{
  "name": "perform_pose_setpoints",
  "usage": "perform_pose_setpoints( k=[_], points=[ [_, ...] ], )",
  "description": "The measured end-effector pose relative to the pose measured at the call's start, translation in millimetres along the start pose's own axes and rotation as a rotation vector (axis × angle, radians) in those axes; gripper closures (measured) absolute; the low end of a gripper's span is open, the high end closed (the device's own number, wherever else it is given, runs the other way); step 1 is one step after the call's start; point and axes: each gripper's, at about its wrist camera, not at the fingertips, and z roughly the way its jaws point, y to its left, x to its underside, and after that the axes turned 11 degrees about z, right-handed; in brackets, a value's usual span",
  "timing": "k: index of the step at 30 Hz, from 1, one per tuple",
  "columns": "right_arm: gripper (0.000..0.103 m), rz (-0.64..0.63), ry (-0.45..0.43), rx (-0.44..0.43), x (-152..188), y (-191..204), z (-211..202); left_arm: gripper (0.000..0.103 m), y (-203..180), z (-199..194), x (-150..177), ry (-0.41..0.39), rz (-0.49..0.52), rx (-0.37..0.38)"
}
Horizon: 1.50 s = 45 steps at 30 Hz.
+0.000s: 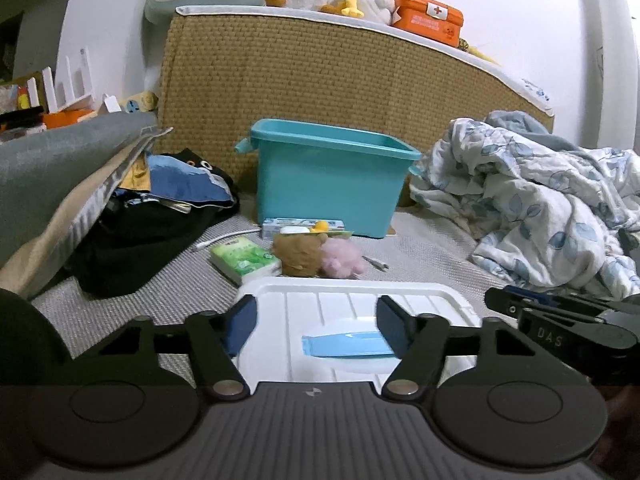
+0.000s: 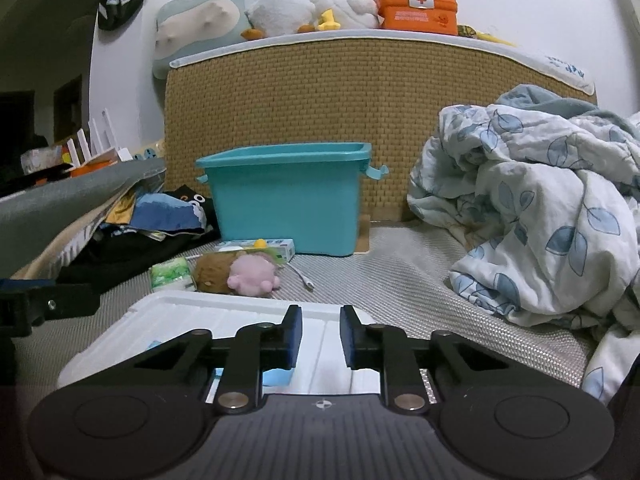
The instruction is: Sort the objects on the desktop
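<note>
A white plastic lid with a light blue handle lies flat on the grey bed surface right under both grippers. My left gripper is open, its pads standing wide on either side of the handle area. My right gripper hangs over the lid's right part, jaws a narrow gap apart with only ribbed lid showing between them. Beyond the lid lie a brown plush, a pink plush, a green tissue pack and a long carton. Behind them stands an open teal bin.
A crumpled leaf-print quilt fills the right side. Dark clothes and a tilted cushion are heaped at the left. A woven mattress panel closes the back, with plush toys and an orange first-aid box on top. A white cable lies near the tissues.
</note>
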Motion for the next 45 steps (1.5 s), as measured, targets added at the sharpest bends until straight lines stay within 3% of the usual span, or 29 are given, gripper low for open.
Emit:
perform_pose_setpoints(
  k=[6, 8, 11, 17, 18, 28, 39, 45],
  points=[
    [0.092, 0.007, 0.001, -0.021, 0.4, -1.6, -1.8, 0.078, -0.3, 0.4, 2.1, 0.003, -0.006, 0.041],
    [0.099, 0.002, 0.001, -0.017, 0.5, -1.0, -1.7, 0.082, -1.9, 0.1, 2.5, -0.001, 0.003, 0.041],
    [0.101, 0.013, 0.012, -0.039, -0.2, -1.3, -1.1, 0.086, -3.2, 0.4, 2.9, -0.002, 0.008, 0.045],
    [0.102, -0.005, 0.007, -0.046, 1.5, 3.5, -1.5, 0.096, -6.8, -1.8, 3.0, -0.02, 0.032, 0.05],
    [0.102, 0.002, 0.01, -0.047, 1.4, 2.4, -1.5, 0.102, -7.6, -2.3, 2.9, -0.024, 0.037, 0.051],
    [0.101, 0.032, 0.011, -0.054, -0.4, -0.9, -1.4, 0.103, -13.1, -9.9, -0.7, -0.073, 0.081, 0.017],
    [0.1, 0.03, 0.008, -0.069, -9.2, 4.8, 0.7, 0.102, -4.4, -4.2, -4.0, -0.056, 0.048, -0.038],
    [0.097, 0.04, -0.025, -0.077, -32.9, 10.0, 5.0, 0.1, 8.0, 3.6, -10.9, -0.039, 0.032, -0.04]
  ],
)
